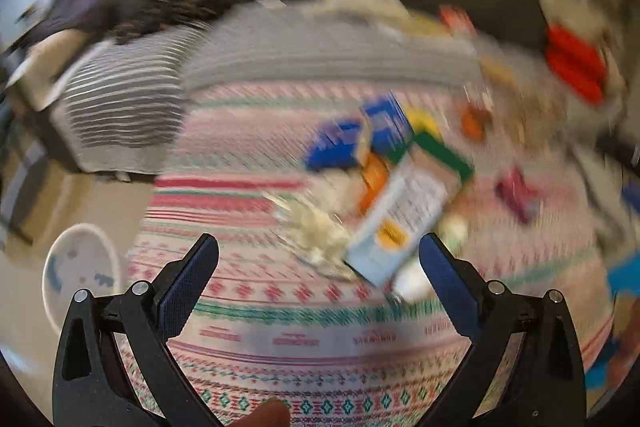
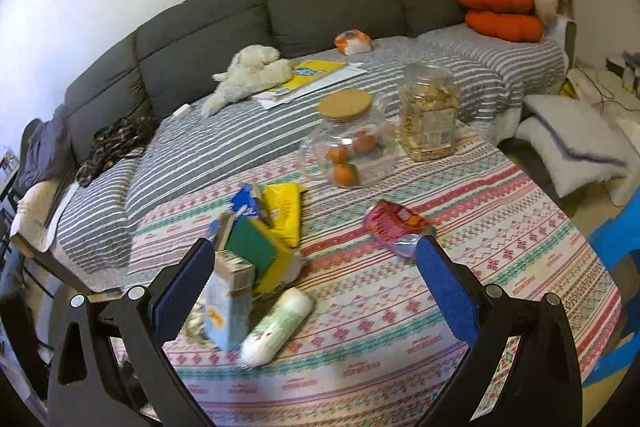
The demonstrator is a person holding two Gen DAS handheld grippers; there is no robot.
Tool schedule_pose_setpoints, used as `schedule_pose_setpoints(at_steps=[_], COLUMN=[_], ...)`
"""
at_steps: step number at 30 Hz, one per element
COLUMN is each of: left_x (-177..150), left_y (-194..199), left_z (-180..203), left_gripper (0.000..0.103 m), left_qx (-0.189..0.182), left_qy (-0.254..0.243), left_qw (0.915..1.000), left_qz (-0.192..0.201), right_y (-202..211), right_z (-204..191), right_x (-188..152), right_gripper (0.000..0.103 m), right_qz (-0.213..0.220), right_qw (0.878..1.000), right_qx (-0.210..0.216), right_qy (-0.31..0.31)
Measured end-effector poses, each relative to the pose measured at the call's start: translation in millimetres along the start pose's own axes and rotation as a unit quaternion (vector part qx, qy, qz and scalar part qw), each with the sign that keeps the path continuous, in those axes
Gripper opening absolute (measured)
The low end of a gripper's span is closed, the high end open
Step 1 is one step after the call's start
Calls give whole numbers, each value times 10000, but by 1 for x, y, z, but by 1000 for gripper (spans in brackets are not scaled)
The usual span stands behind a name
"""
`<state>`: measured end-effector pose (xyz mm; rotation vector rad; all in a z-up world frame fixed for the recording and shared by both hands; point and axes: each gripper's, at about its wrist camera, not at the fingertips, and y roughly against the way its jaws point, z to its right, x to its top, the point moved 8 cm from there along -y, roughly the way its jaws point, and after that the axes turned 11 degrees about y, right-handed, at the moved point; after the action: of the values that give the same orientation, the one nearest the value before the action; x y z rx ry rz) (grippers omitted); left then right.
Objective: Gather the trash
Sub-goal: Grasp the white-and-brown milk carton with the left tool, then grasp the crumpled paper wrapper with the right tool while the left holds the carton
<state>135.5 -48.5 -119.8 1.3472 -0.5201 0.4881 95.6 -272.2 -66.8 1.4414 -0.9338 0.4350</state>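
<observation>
- Left wrist view, blurred: pale blue carton (image 1: 400, 219) lying tilted on patterned tablecloth (image 1: 280, 307) among crumpled wrappers. Left gripper (image 1: 318, 259) above cloth, fingers spread, empty.
- Right wrist view: same carton (image 2: 226, 303) beside white roll (image 2: 278, 325); red wrapper (image 2: 394, 227) apart. Right gripper (image 2: 310, 267) spread, empty.

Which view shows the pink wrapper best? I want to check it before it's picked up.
The right wrist view: the pink wrapper lies sharp and crumpled on the patterned tablecloth, beyond the open right claw. The left wrist view shows only a smeared pink blur.
</observation>
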Motion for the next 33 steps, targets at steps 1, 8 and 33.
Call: schedule_pose_setpoints(at_steps=[1,8,33], left_x=[-3,-3,24], left_y=[-10,-77,19], left_z=[7,49,-23], left_gripper=[96,96,55], left_qx=[23,286,-183], left_qy=[-221,-1139,152], left_qw=[9997,9919,9955], left_qz=[-115,-491,921], right_y=[-7,-34,-100], right_z=[8,40,-29], right_x=[-3,-9,-76], right_gripper=[98,98,98], right_qz=[-69,-608,-1898], right_qw=[9999,9977,9817], right_qx=[-104,-70,59], right_qy=[-2,-285,-154])
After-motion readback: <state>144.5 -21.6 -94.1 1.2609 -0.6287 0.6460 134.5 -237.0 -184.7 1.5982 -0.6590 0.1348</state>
